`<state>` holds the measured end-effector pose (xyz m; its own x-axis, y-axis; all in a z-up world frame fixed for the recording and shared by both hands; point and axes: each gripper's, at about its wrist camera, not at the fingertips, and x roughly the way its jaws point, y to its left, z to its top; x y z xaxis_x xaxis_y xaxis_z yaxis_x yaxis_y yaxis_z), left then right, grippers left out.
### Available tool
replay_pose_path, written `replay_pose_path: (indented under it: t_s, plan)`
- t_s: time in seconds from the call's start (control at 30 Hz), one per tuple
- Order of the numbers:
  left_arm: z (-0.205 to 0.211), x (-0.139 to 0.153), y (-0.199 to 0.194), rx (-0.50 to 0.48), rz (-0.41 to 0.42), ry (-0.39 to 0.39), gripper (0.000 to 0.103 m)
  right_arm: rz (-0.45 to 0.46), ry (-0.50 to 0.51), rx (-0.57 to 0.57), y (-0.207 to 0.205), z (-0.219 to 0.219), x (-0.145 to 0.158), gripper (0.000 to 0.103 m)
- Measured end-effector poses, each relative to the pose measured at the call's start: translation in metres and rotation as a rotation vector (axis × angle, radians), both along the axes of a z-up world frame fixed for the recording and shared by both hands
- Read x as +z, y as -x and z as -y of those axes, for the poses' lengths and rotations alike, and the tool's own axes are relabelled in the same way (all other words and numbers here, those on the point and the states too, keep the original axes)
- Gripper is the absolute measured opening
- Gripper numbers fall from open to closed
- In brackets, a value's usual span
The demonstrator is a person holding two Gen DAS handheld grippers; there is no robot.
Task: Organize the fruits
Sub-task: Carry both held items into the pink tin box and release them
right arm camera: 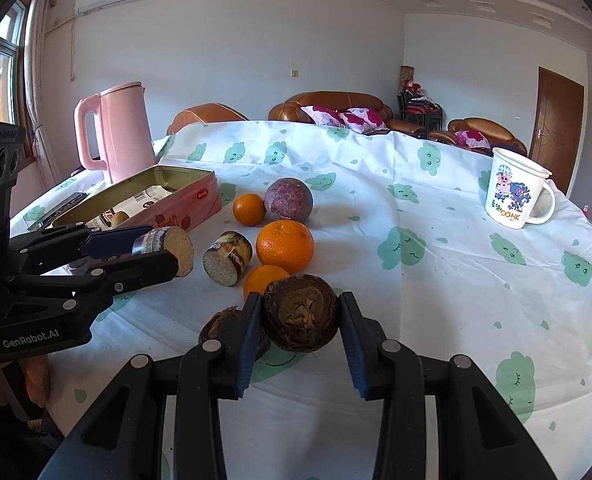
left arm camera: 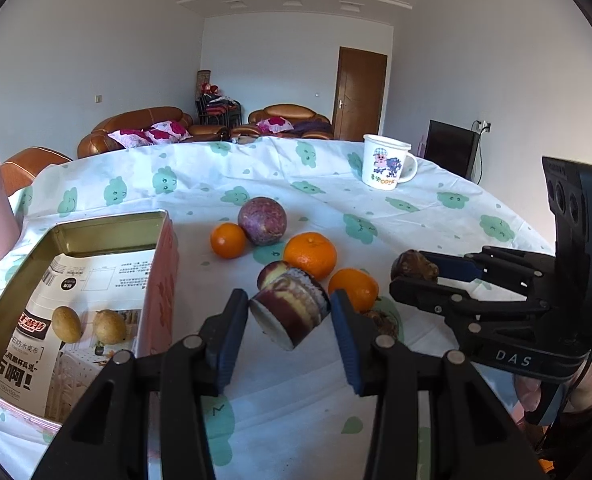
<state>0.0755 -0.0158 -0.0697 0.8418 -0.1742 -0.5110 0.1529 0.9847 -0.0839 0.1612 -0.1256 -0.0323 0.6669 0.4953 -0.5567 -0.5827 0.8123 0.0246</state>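
On the cloud-print tabletop (left arm camera: 296,184), the tin box (left arm camera: 157,248) lies left of both jaws: left gripper (left arm camera: 289,320) pinches a cut sugarcane piece (left arm camera: 291,312), right gripper (right arm camera: 300,320) a dark round fruit (right arm camera: 300,312).

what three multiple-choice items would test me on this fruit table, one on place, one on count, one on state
1. Where are the two small yellow-brown fruits? A in the tin B on the floor C on a plate
2. How many oranges show? A two B three C five
3. The left gripper is: A open and empty B shut on a cane piece C shut on an orange
Answers: 1 A, both lie inside it; 2 B, three sit on the cloth; 3 B, its pads press the piece.
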Motion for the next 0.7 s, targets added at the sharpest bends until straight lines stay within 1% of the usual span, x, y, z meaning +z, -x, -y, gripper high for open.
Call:
replay_pose_path:
  t_s: [0.23,0.47,0.7]
  plan:
    - [-0.003,0.003,0.006,0.011,0.044,0.006,0.045,0.060,-0.037,0.009,0.010,0.005,0.004,0.040]
    - [-0.003,0.005,0.013,0.018,0.090,0.002,0.045,0.088,-0.055,0.016,0.014,0.007,0.006,0.040]
    - [-0.004,0.007,0.019,0.024,0.119,0.003,0.045,0.126,-0.073,0.024,0.020,0.010,0.008,0.040]
